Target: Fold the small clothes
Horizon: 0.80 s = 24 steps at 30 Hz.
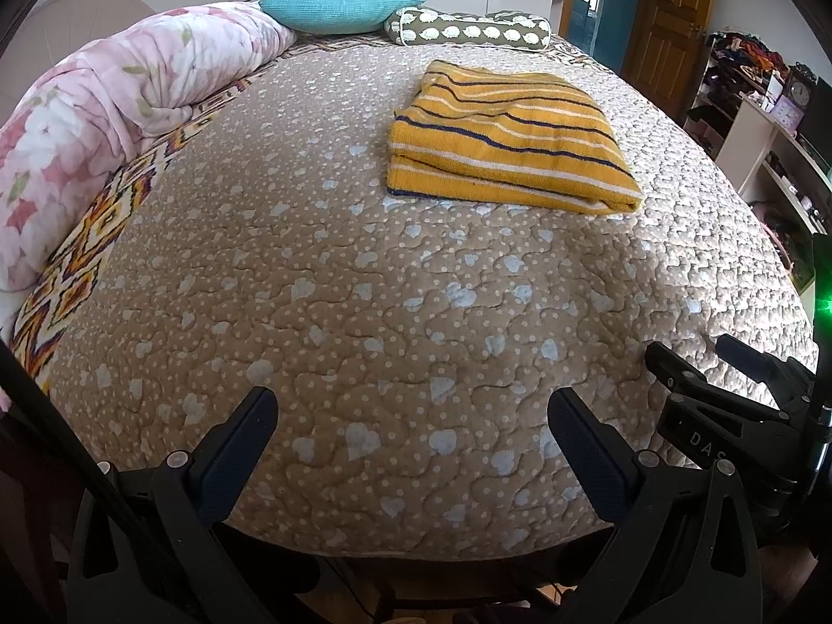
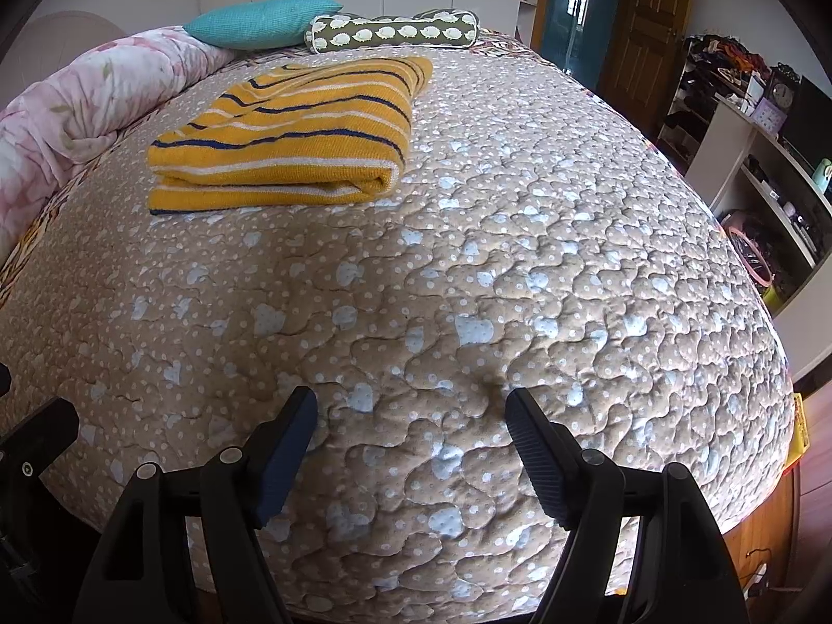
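Hovering over the near edge of the bed (image 1: 364, 322), the left gripper (image 1: 413, 444) has its jaws spread wide with nothing between them, only the quilted bedspread below. The right gripper (image 2: 411, 439) is set the same way: jaws apart, empty, angled down at the quilt. In the left wrist view the right one shows as a black frame just off to the right, so the two sit side by side at the bed's near edge.

Now look outward. The striped yellow garment (image 1: 507, 138) lies well ahead of both, toward the far end of the bed, already folded into a flat stack of layers. From the left gripper it sits ahead and to the right; from the right gripper the same garment (image 2: 283, 138) sits ahead and to the left. So it lies between their two lines of sight, roughly on the midline, and neither looks clearly nearer. Its long side seems to run across the bed, with the thick rolled fold on the right-hand end.

Beyond it sit a teal pillow (image 1: 340, 8) and a patterned bolster (image 1: 468, 28) by the far end, with a pink floral duvet (image 1: 119, 119) rolled along the left side.

My read: any further fold or tidy calls for both hands to reach forward and inward together.
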Each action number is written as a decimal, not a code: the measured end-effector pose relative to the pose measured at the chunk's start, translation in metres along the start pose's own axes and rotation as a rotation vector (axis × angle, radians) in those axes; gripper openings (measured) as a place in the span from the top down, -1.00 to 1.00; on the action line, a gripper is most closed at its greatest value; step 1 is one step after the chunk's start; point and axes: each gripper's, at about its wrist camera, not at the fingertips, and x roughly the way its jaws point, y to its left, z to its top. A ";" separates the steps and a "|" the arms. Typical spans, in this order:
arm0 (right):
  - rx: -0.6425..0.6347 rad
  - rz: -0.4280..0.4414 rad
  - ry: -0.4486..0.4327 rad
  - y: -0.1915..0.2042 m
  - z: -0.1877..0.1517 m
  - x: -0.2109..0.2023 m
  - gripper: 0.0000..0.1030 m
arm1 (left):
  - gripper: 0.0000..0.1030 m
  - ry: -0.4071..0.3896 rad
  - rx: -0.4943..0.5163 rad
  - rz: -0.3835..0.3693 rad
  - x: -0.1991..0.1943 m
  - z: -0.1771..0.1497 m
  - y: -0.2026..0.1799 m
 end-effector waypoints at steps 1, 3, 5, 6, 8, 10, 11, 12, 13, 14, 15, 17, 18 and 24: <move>-0.001 0.000 0.000 0.001 0.000 0.000 -0.55 | -1.00 0.002 -0.001 -0.001 0.000 0.000 0.000; -0.001 -0.001 0.000 0.001 0.000 0.000 -0.55 | -1.00 0.007 -0.003 -0.003 0.001 0.000 0.001; -0.002 -0.001 0.000 0.002 -0.001 0.000 -0.55 | -1.00 0.009 -0.006 -0.004 0.002 0.000 0.001; -0.003 -0.002 0.000 0.001 -0.001 0.000 -0.55 | -1.00 0.010 -0.006 -0.004 0.002 0.000 0.001; -0.004 -0.001 0.000 0.002 -0.001 0.000 -0.55 | -1.00 0.013 -0.007 -0.004 0.003 0.000 0.001; -0.008 -0.001 0.001 0.001 0.000 0.000 -0.55 | -1.00 0.016 -0.008 -0.005 0.003 0.000 0.001; -0.008 -0.001 0.001 0.001 -0.001 0.000 -0.56 | -1.00 0.017 -0.008 -0.005 0.004 0.000 0.001; -0.010 0.000 0.001 0.001 0.000 0.001 -0.56 | -1.00 0.018 -0.008 -0.006 0.003 0.000 0.002; -0.012 0.000 0.001 0.000 0.000 0.001 -0.56 | -1.00 0.019 -0.009 -0.006 0.003 0.000 0.002; -0.012 0.000 0.001 -0.001 0.000 0.001 -0.56 | -1.00 0.020 -0.010 -0.007 0.004 0.000 0.002; -0.012 0.000 0.001 -0.001 0.000 0.001 -0.57 | -1.00 0.019 -0.009 -0.006 0.004 0.000 0.002; -0.011 0.000 0.001 0.000 0.000 0.001 -0.57 | -1.00 0.020 -0.009 -0.007 0.004 0.000 0.002; -0.011 0.000 0.001 0.001 0.000 0.001 -0.57 | -1.00 0.021 -0.009 -0.007 0.004 0.000 0.002; -0.012 -0.001 0.001 0.001 0.000 0.001 -0.57 | -1.00 0.038 -0.020 -0.009 0.008 -0.001 0.003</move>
